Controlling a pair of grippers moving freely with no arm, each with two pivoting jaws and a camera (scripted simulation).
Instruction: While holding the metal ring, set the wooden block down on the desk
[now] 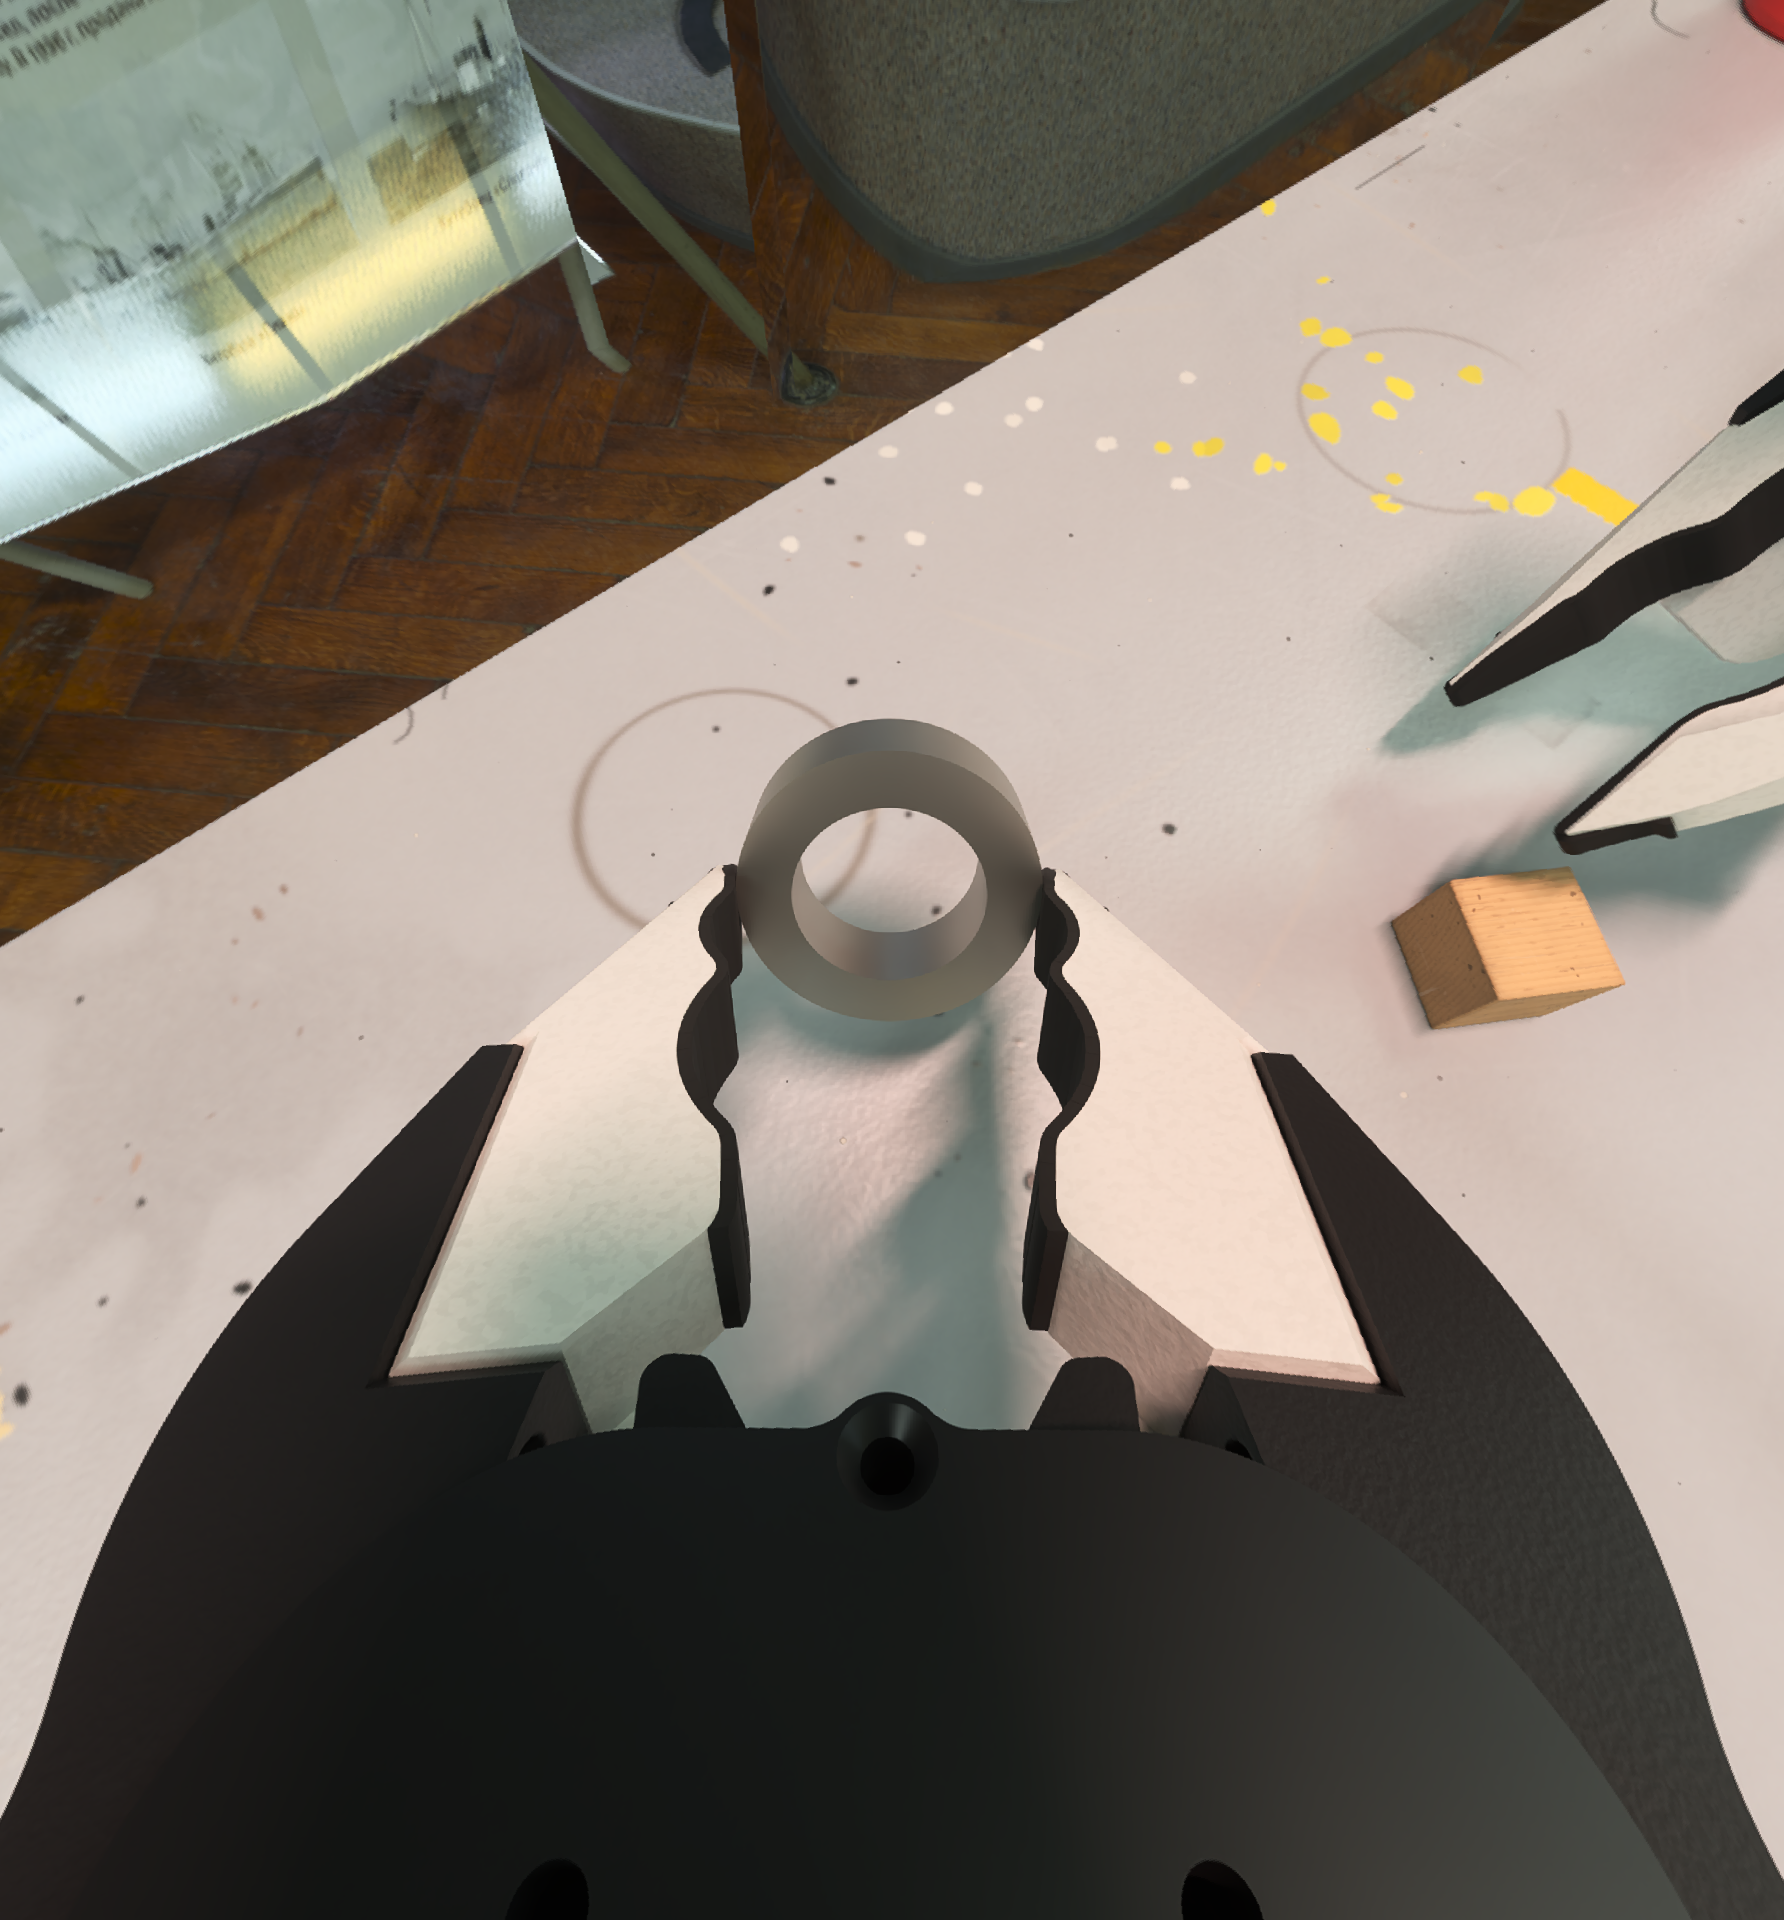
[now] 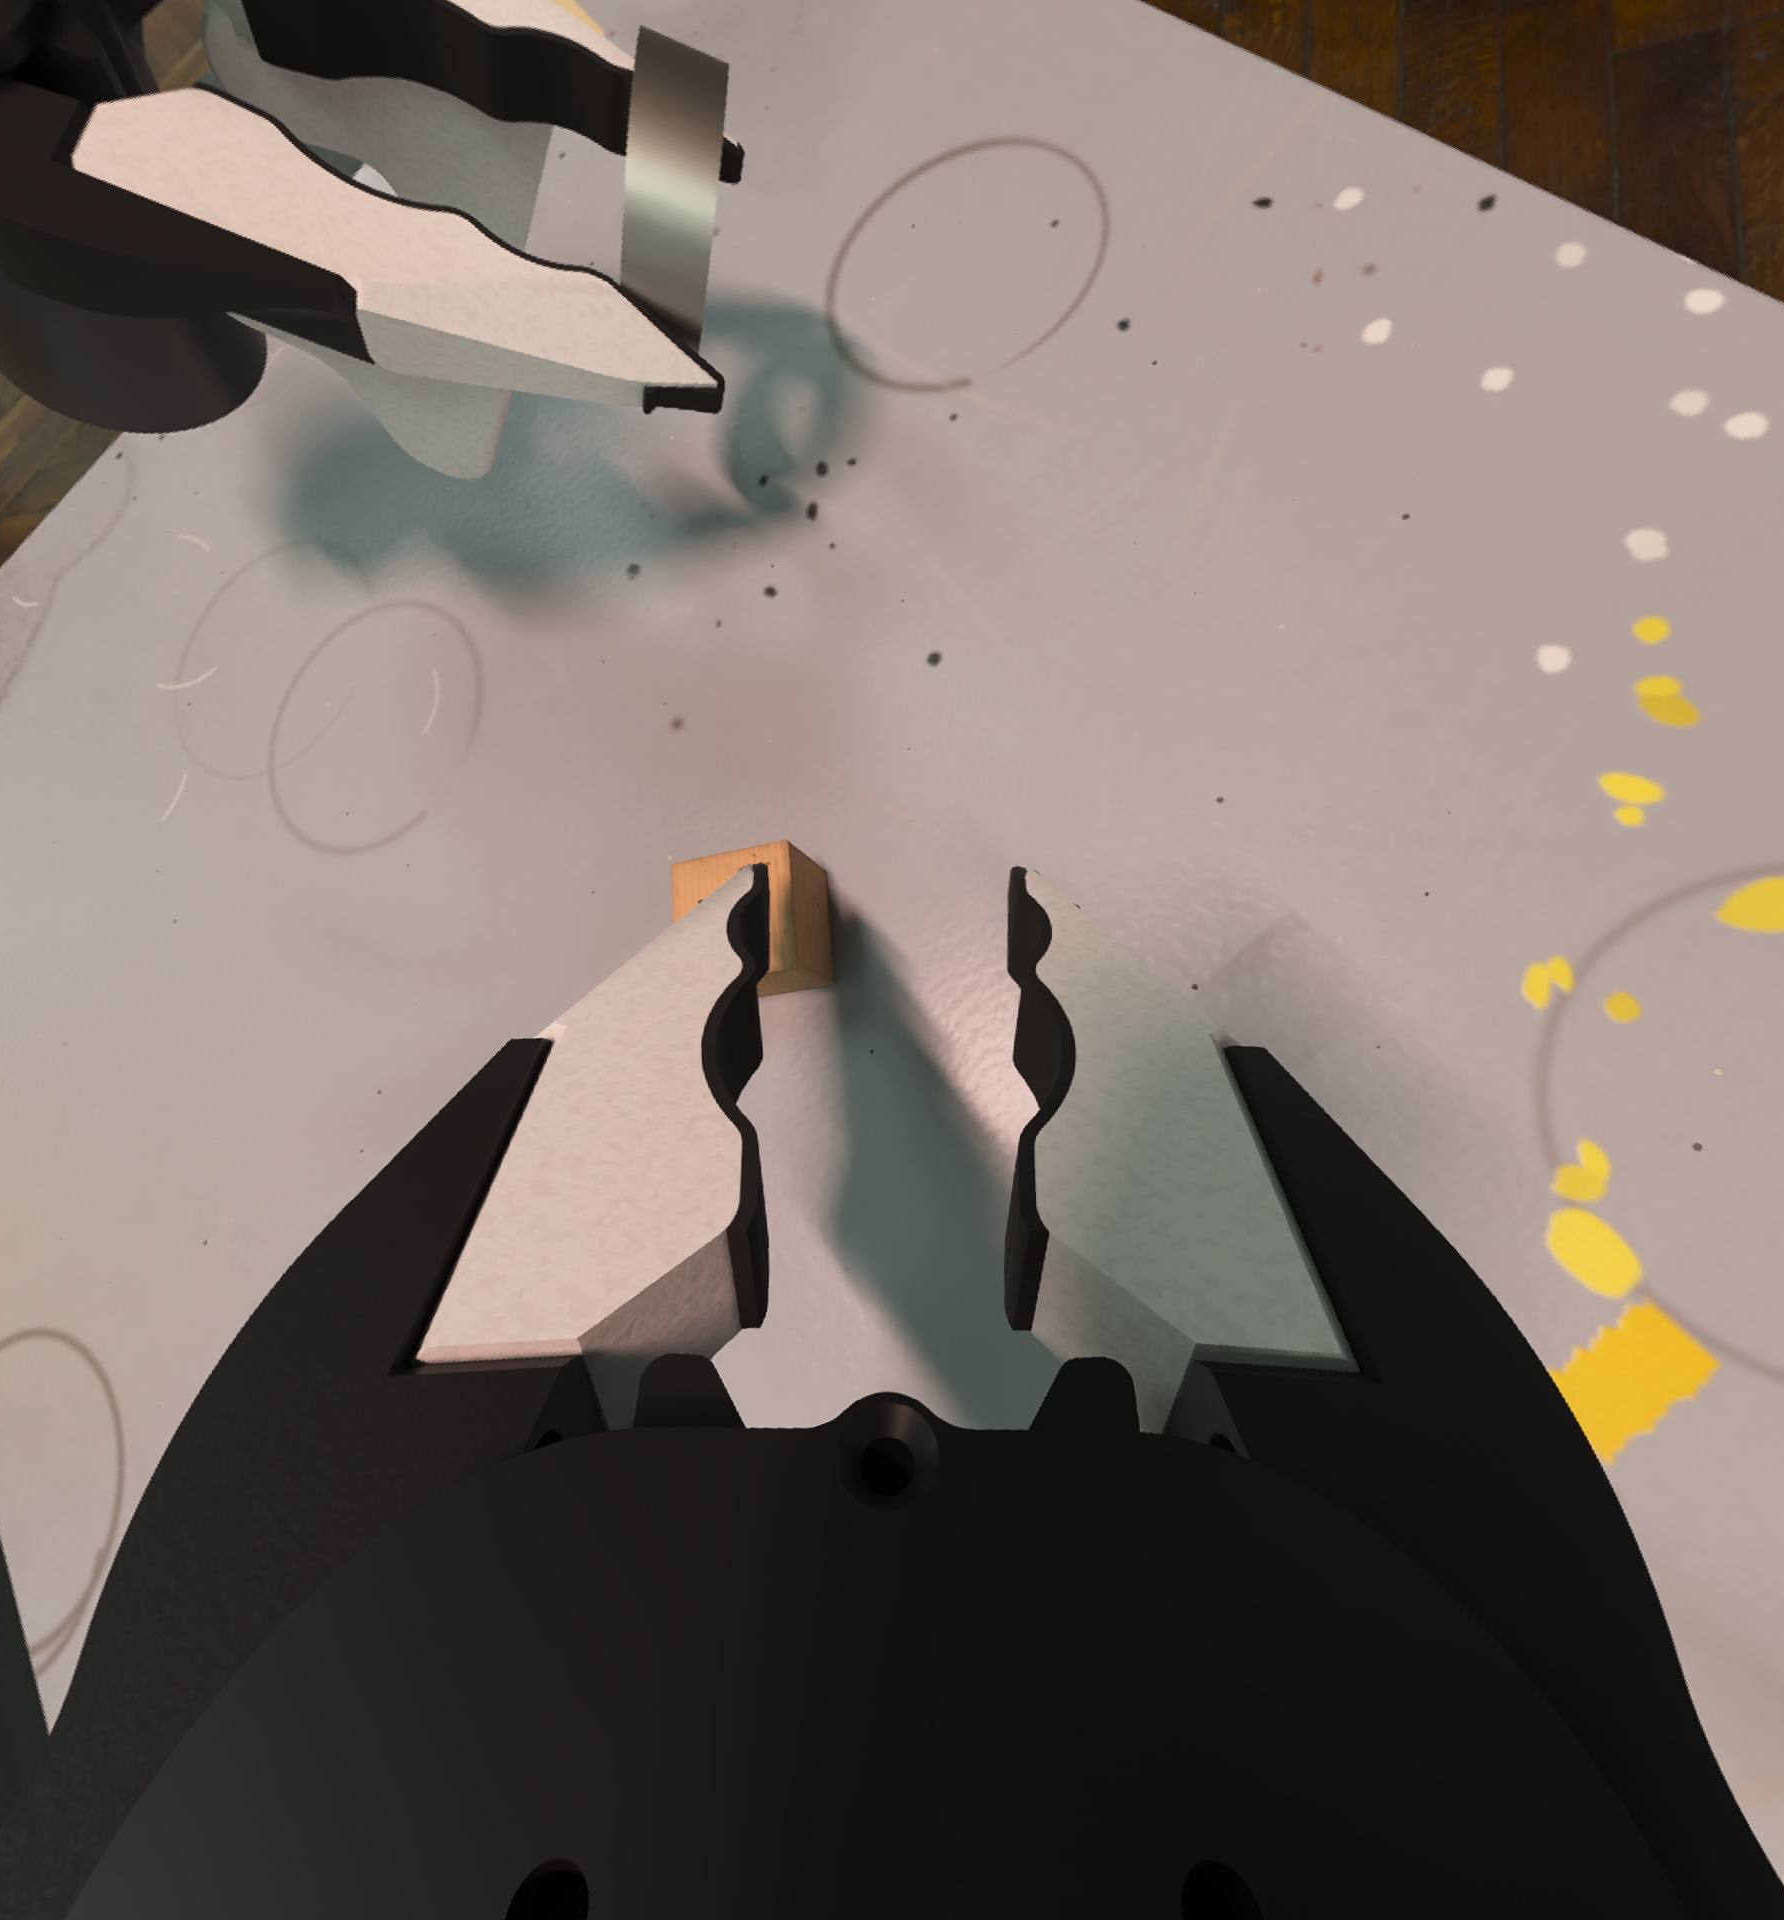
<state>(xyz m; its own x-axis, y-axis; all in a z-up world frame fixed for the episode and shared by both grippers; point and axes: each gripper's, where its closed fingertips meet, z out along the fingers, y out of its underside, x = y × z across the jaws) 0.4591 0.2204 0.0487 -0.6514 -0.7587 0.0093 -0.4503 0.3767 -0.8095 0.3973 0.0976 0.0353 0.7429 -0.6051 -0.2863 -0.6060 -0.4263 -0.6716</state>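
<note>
Left tool (image 1: 888, 883) clamped on ring (image 1: 886, 868) above the paint-spattered bench (image 1: 1127, 644), right tool (image 2: 888, 883) spread wide and empty, block (image 2: 800, 925) resting on bench beside its left fingertip (image 2: 748, 899).

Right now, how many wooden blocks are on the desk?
1. The wooden block lies on the desk, free below the open right gripper; none other shows.

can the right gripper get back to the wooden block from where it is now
Probably yes. The right gripper is open, and the wooden block sits on the desk just beyond its left fingertip, with nothing between them.
</note>
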